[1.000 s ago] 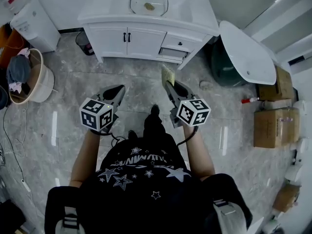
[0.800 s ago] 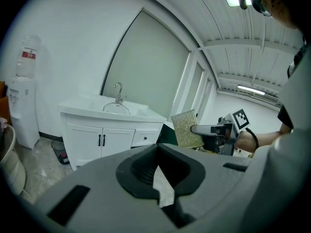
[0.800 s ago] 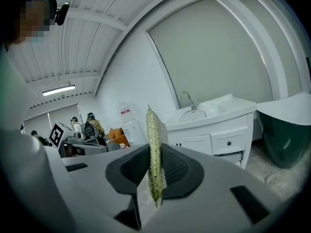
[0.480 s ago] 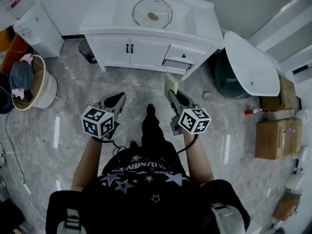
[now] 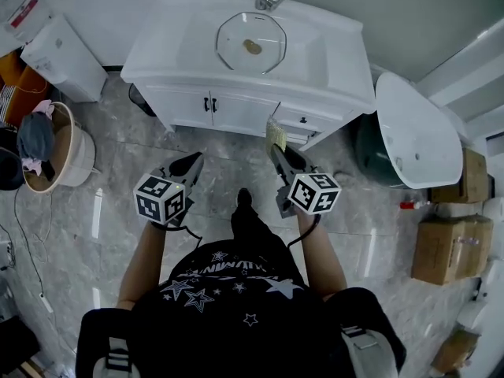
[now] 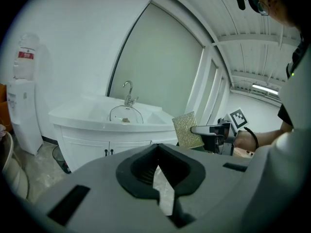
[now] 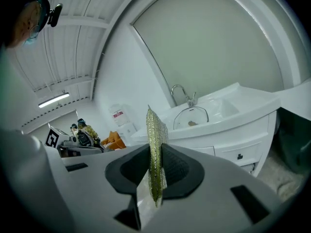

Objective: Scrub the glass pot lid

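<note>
The glass pot lid [image 5: 236,28] lies over the round basin of the white vanity [image 5: 331,61], its knob at the centre. It also shows below the tap in the left gripper view [image 6: 125,115] and in the right gripper view [image 7: 190,117]. My right gripper [image 5: 274,148] is shut on a yellow-green scrub pad [image 5: 274,135], which stands on edge between its jaws [image 7: 155,140]. My left gripper [image 5: 193,161] is shut with nothing in it. Both are held over the marble floor, short of the vanity front. The pad [image 6: 188,130] is seen from the left gripper too.
A tap [image 5: 268,0] stands behind the basin. A water dispenser [image 5: 59,42] and a basket of clothes [image 5: 55,144] are at the left. A small bin [image 5: 140,99] sits by the cabinet. A white tub [image 5: 413,132] and cardboard boxes [image 5: 441,250] stand at the right.
The vanity and lid have drawn nearer as the person steps toward them. Both grippers keep their pose, the right one still holding the pad.
</note>
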Action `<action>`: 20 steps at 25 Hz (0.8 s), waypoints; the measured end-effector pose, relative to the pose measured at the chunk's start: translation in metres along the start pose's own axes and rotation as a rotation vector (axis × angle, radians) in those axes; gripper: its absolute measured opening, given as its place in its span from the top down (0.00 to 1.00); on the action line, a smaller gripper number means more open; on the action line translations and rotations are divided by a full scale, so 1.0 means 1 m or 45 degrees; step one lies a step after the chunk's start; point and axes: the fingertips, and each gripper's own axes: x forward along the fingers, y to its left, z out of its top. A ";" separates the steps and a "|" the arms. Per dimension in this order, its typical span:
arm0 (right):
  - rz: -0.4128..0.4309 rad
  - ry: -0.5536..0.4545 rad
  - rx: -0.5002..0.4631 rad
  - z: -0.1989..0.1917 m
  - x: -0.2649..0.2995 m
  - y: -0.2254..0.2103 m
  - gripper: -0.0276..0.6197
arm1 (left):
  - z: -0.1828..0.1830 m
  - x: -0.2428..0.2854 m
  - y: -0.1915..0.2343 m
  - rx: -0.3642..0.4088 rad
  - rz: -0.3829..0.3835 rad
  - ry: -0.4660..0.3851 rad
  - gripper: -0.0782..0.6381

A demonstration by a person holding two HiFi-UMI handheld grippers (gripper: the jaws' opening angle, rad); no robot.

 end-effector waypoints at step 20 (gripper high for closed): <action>0.085 0.015 0.043 0.106 0.105 -0.130 0.85 | 0.086 0.152 0.057 -0.047 0.119 -0.010 0.88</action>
